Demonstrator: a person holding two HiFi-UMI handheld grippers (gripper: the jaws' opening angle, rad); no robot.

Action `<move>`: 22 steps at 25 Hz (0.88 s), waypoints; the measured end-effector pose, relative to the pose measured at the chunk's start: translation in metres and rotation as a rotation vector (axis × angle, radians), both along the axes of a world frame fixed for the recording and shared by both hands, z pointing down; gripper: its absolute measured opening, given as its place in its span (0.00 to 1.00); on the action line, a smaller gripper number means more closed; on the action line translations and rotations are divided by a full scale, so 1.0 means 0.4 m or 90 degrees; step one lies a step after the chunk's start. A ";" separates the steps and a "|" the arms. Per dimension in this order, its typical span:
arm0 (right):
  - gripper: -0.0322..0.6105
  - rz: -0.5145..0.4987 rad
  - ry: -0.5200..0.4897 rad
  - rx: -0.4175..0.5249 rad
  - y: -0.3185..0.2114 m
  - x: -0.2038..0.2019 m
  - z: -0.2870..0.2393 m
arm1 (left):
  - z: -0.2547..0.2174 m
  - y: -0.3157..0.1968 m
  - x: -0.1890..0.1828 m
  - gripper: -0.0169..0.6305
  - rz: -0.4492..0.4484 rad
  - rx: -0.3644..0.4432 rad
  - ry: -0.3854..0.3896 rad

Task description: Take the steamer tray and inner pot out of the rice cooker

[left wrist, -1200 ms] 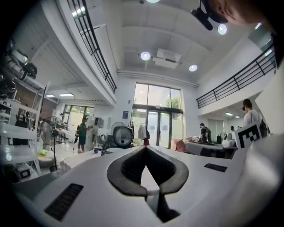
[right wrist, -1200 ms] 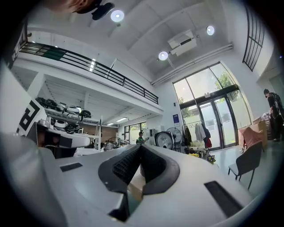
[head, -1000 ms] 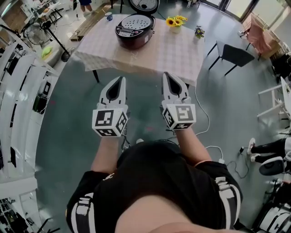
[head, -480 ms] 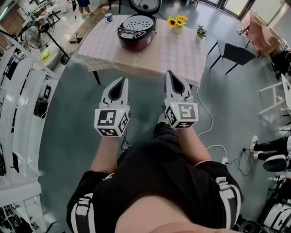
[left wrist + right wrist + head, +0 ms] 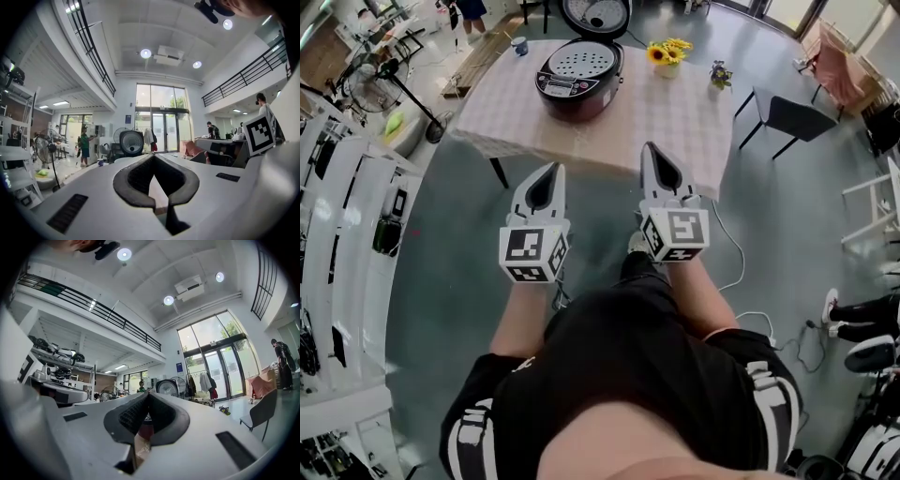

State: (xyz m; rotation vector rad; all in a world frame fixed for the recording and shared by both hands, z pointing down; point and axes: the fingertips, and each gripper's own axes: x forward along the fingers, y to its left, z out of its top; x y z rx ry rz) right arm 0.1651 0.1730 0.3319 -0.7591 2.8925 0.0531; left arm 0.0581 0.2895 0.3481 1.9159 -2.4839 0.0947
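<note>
Both left gripper (image 5: 553,169), right gripper (image 5: 650,150) fingers closed, empty; head view alone shows steamer tray (image 5: 579,58), apparently in cooker (image 5: 574,97).

Glossy rice cooker (image 5: 577,68), cloth-covered table (image 5: 675,122)

My left gripper (image 5: 549,171) and right gripper (image 5: 651,150) wear matching white plastic shells. Each tapers to a point and has a teardrop-shaped opening edged in black. In the two gripper views I see ribbed black pads (image 5: 136,176) lining the jaws, and dark rectangular slots (image 5: 68,213) set into the shells on either side. Behind each shell sits a white cube printed with black square markers, the left cube (image 5: 532,255) and the right cube (image 5: 675,234). The person carrying them wears a black T-shirt (image 5: 609,366), and its short sleeves (image 5: 473,436) bear white stripes.
</note>
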 end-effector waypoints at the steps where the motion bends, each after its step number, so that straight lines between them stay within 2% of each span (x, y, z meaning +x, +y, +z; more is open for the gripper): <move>1: 0.05 0.001 0.000 -0.003 -0.024 -0.014 0.003 | 0.003 -0.024 -0.016 0.03 -0.001 -0.002 0.001; 11: 0.05 -0.008 0.010 -0.021 -0.308 -0.185 -0.009 | -0.011 -0.311 -0.177 0.03 -0.006 -0.020 -0.001; 22: 0.05 -0.011 0.022 -0.030 -0.637 -0.236 -0.033 | -0.045 -0.678 -0.222 0.03 0.017 -0.030 -0.007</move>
